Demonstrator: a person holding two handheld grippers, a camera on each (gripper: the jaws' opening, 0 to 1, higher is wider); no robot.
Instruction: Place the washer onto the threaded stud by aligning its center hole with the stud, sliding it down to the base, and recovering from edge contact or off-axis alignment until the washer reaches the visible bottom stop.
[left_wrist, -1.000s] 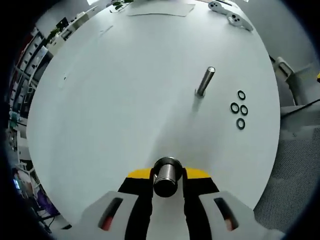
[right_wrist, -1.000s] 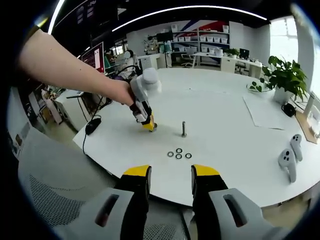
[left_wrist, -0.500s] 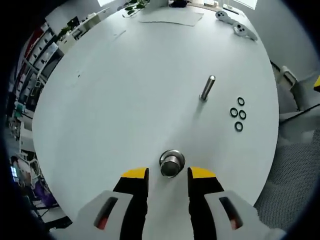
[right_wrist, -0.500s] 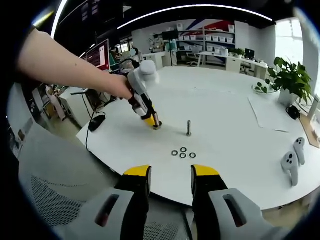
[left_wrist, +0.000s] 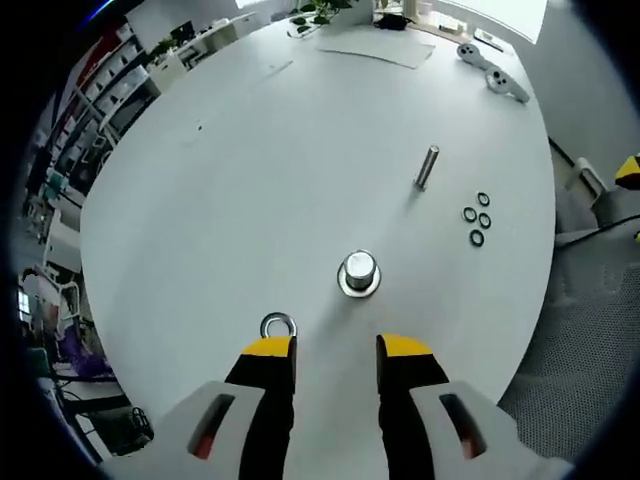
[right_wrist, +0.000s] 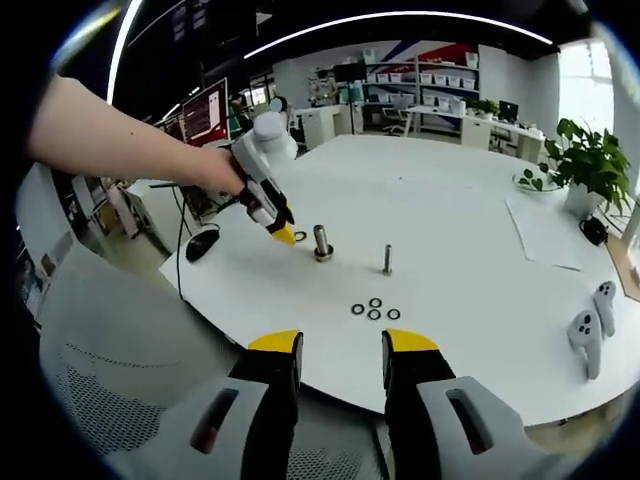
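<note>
a person at a round white table (left_wrist: 230, 170) works with two handheld grippers. the left gripper (left_wrist: 335, 350) hovers over the tabletop with its yellow-tipped jaws parted and nothing between them. just ahead of it a short, thick stud (left_wrist: 359, 272) stands upright on a flat round base, free of the jaws. in the right gripper view the same stud (right_wrist: 322, 243) stands just beside the tips of the left gripper (right_wrist: 280, 230), which points down at the table from the person's hand (right_wrist: 215, 170).

a silver washer (left_wrist: 277, 325) lies flat on the table, close in front of the left jaw tip and near the stud but apart from it; it reads as a thin bright ring with a dark centre hole, well placed, it seems, for a pick-up. a slimmer metal pin (left_wrist: 427, 166) stands further off, and four small dark rings (left_wrist: 477, 219) lie clustered beside it, likely spares. two white controllers (left_wrist: 495, 70) and a sheet of paper (left_wrist: 375, 45) rest at the far edge.

the right gripper (right_wrist: 340, 350) is held back off the near edge of the table, jaws apart and empty, apparently waiting. no washer is on the thick stud yet.
</note>
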